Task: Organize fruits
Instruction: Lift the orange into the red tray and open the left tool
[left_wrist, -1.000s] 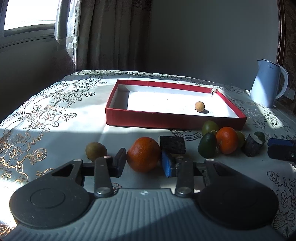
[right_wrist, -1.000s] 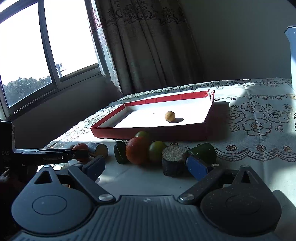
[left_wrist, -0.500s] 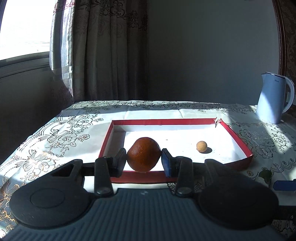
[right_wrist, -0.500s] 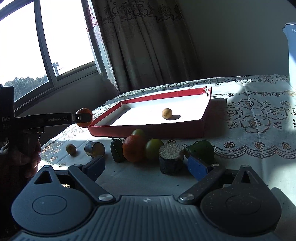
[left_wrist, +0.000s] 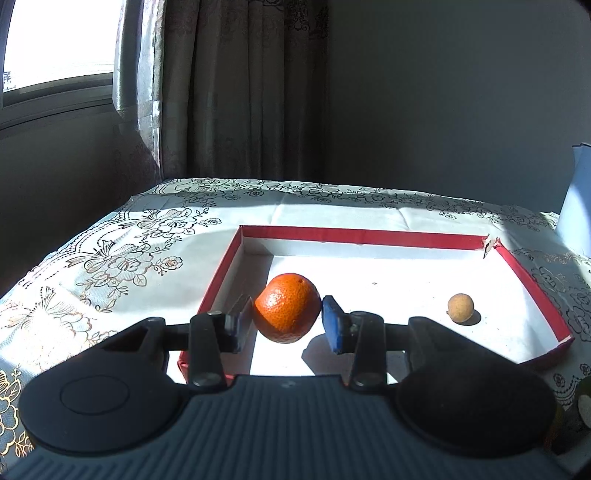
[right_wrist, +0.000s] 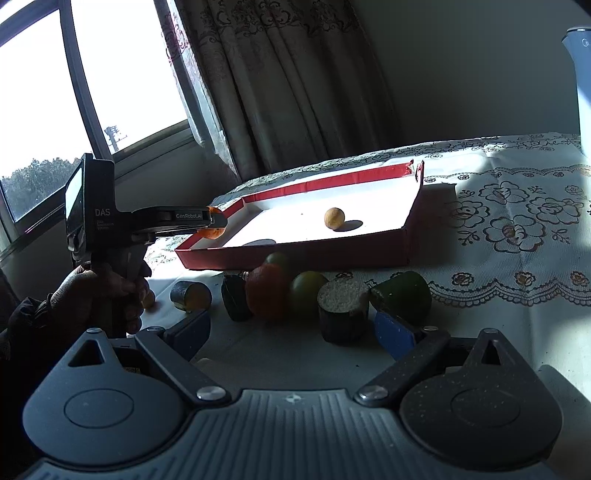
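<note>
My left gripper (left_wrist: 287, 322) is shut on an orange (left_wrist: 287, 313) and holds it in the air above the near left corner of the red tray (left_wrist: 354, 233). A small tan round fruit (left_wrist: 460, 308) lies inside the tray at the right. In the right wrist view the left gripper (right_wrist: 218, 221) hangs over the tray (right_wrist: 295, 256) corner with the orange (right_wrist: 212, 232) mostly hidden. My right gripper (right_wrist: 291, 328) stands open, low over the table, in front of a row of fruits: an orange fruit (right_wrist: 264, 290), a yellow-green fruit (right_wrist: 308, 293) and a green one (right_wrist: 406, 295).
A dark cut cylinder with a pale top (right_wrist: 341, 310) and a smaller one (right_wrist: 190, 295) stand among the fruits. A white kettle (left_wrist: 576, 206) is at the table's far right. A person's hand (right_wrist: 107, 295) grips the left tool. Window and curtain lie behind the floral cloth.
My left gripper lifted the orange off the table and carried it forward over the tray's near edge. The right gripper stayed where it was, still open.
</note>
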